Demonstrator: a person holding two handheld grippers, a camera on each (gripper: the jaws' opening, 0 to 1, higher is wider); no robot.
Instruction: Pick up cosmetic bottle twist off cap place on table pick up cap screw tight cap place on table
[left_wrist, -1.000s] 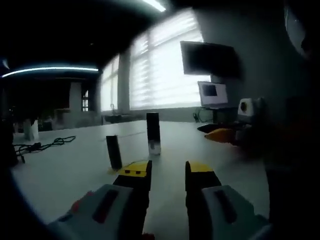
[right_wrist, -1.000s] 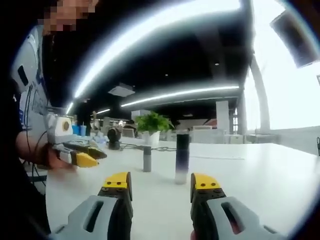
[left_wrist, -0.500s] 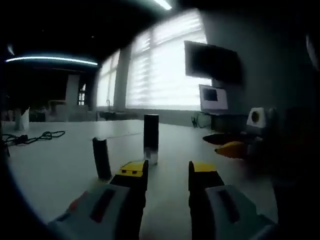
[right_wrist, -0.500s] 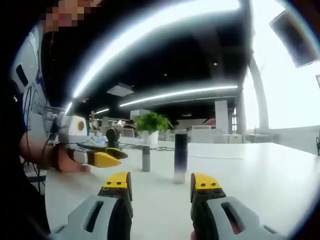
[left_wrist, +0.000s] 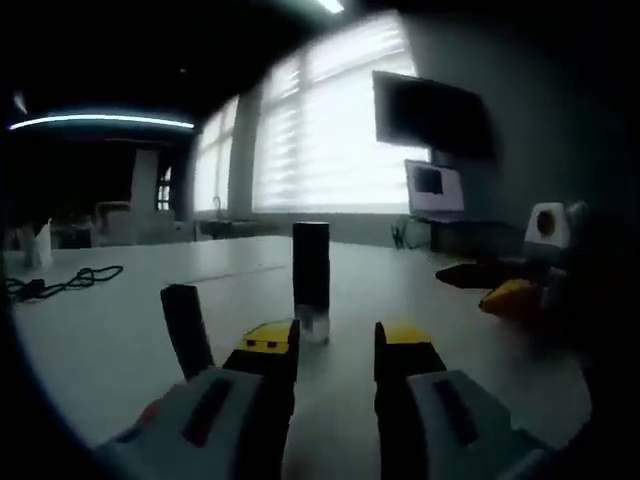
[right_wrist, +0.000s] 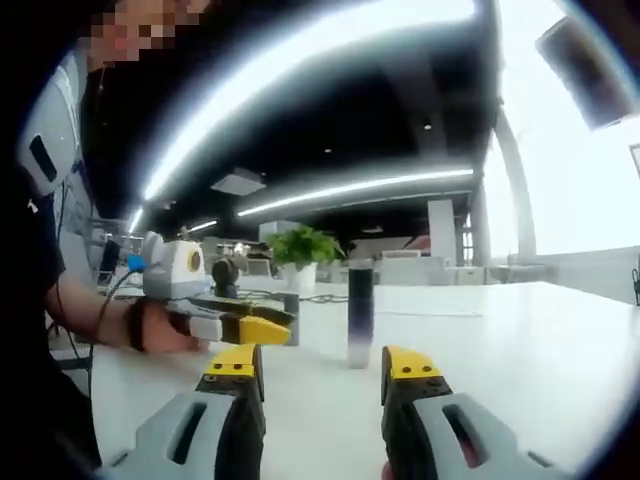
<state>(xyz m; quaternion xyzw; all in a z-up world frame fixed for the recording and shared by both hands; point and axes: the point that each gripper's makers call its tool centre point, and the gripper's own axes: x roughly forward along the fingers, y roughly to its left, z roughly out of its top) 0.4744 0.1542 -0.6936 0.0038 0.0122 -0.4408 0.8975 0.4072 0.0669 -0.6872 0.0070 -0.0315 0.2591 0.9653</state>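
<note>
Left gripper (left_wrist: 336, 345) open, empty, facing cosmetic bottle (left_wrist: 311, 283) upright on table (left_wrist: 110, 320); right gripper (right_wrist: 323, 372) likewise open. Could topple tall bottle, or clip short dark cylinder (left_wrist: 186, 330) alongside.

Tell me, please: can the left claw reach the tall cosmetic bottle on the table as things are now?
Probably yes. The left claw is open and the cosmetic bottle stands upright just ahead of its jaws, with bare table between. The small dark cap stands off to one side, apart from the bottle.
</note>
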